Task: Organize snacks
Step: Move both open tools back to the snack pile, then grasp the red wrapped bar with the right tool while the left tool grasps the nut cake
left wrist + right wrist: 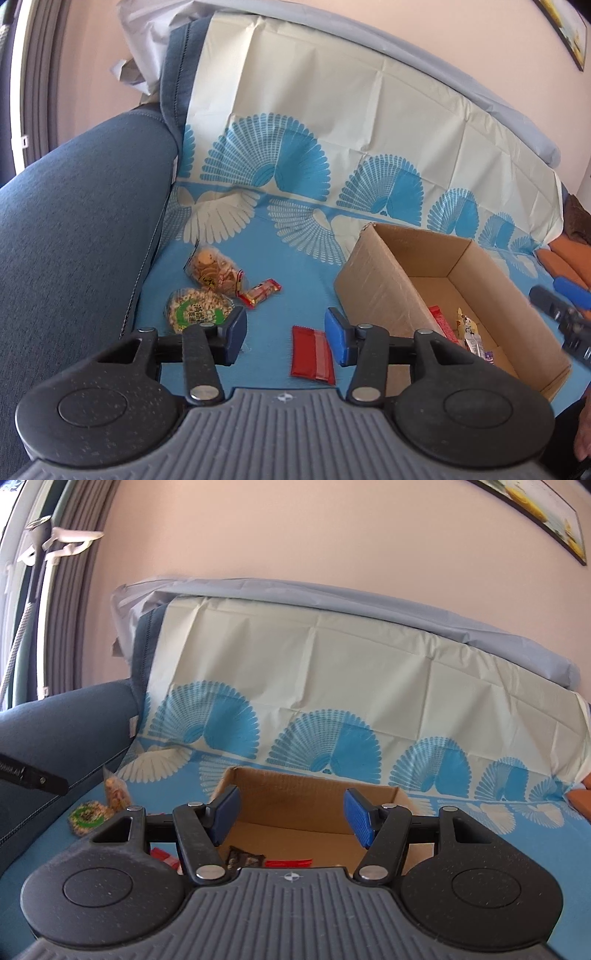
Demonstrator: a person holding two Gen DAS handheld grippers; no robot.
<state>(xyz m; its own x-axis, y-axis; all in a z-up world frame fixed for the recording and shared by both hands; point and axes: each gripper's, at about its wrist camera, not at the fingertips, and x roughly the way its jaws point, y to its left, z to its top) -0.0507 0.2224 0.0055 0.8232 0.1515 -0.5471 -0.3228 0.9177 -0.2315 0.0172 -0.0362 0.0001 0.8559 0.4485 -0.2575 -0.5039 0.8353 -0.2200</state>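
An open cardboard box sits on the blue patterned cloth and holds several snack packets. My left gripper is open and empty, low over a red packet left of the box. A bag of round crackers, a green-labelled nut bag and a small red snack bar lie further left. My right gripper is open and empty above the box, over a dark packet and a red packet.
The dark blue sofa armrest rises at the left. The backrest behind is draped with the cloth. Orange cushions lie at the far right. The right gripper shows at the right edge of the left wrist view.
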